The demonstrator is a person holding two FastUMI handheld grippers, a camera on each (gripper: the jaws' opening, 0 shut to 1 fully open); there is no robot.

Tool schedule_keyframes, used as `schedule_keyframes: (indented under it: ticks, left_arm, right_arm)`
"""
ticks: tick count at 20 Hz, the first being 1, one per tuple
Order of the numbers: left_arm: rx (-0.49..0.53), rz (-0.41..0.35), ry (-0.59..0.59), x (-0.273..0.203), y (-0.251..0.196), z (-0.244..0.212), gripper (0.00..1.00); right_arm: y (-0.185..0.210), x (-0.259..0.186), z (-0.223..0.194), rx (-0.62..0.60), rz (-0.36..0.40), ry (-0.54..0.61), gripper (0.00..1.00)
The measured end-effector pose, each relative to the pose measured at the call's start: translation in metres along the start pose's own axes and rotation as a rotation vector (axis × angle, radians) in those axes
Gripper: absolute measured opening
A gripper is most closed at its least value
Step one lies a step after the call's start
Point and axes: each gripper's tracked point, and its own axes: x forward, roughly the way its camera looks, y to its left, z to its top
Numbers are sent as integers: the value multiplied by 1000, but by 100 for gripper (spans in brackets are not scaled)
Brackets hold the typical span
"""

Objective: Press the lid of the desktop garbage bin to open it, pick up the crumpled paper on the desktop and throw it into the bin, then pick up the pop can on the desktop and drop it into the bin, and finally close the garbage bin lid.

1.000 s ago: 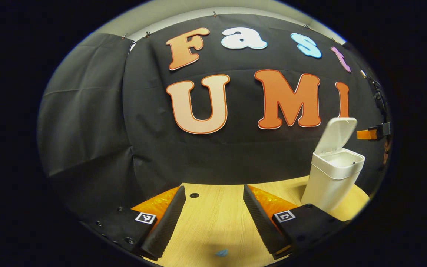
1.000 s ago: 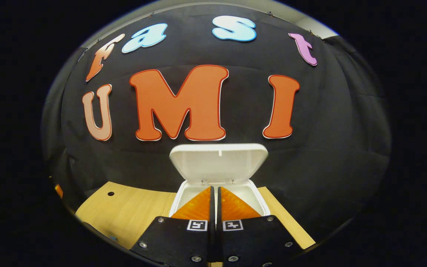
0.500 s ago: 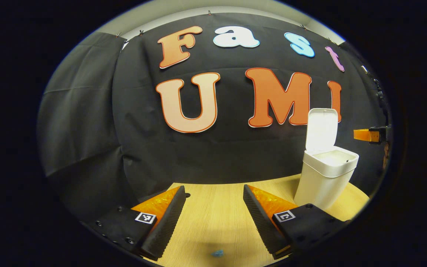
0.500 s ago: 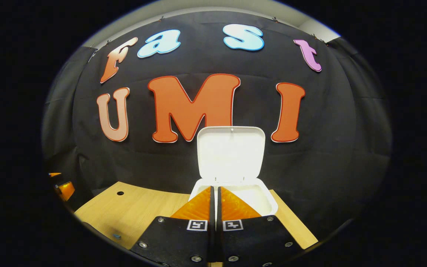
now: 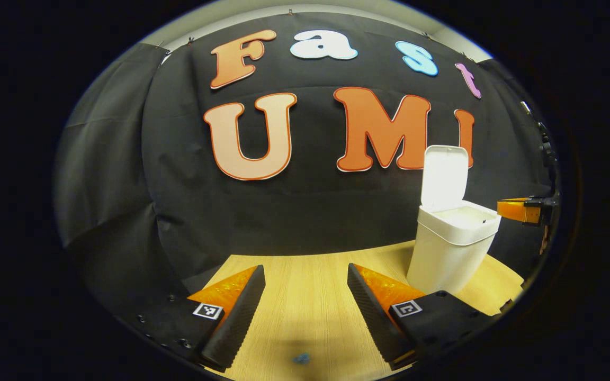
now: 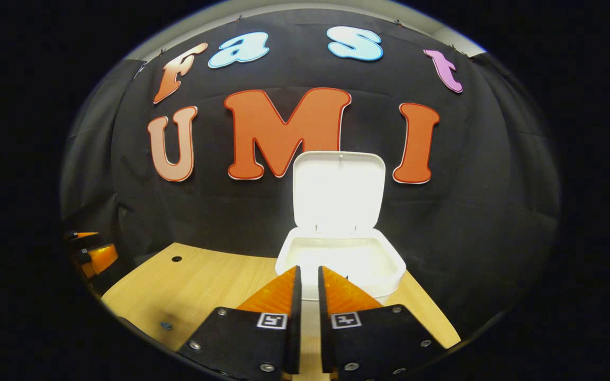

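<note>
Right gripper view, one bin (image 6: 340,264), one lid (image 6: 338,193) upright, right gripper (image 6: 307,275) slightly parted

Bin (image 6: 339,267) at 12 o'clock, lid (image 6: 339,193) upright; right gripper (image 6: 307,280) slightly parted before it.

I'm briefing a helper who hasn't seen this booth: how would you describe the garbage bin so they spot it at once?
Start from the light wooden table in front of the black cloth wall. Near its far edge stands the bin, a small white box-shaped tub on the tabletop. Its hinged lid stands upright above the open mouth, and it is the one white thing on the table.
</note>
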Motion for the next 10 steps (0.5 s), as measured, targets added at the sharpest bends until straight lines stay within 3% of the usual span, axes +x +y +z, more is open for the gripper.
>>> schedule_keyframes:
  ticks: [1,2,4,10]
  left_arm:
    - [7,-3,7,1,-2,-2,100]
    - [13,-8,10,1,-4,-3,100]
    - [21,-23,19,1,-7,-6,100]
    - [28,-44,77,7,-10,-27,100]
  right_arm:
    - [1,-2,-4,-13,-4,7,18]
    - [3,-4,-9,-23,-7,16,41]
    - [12,-7,-16,-29,9,25,60]
    - [48,-16,-46,-44,103,77,88]
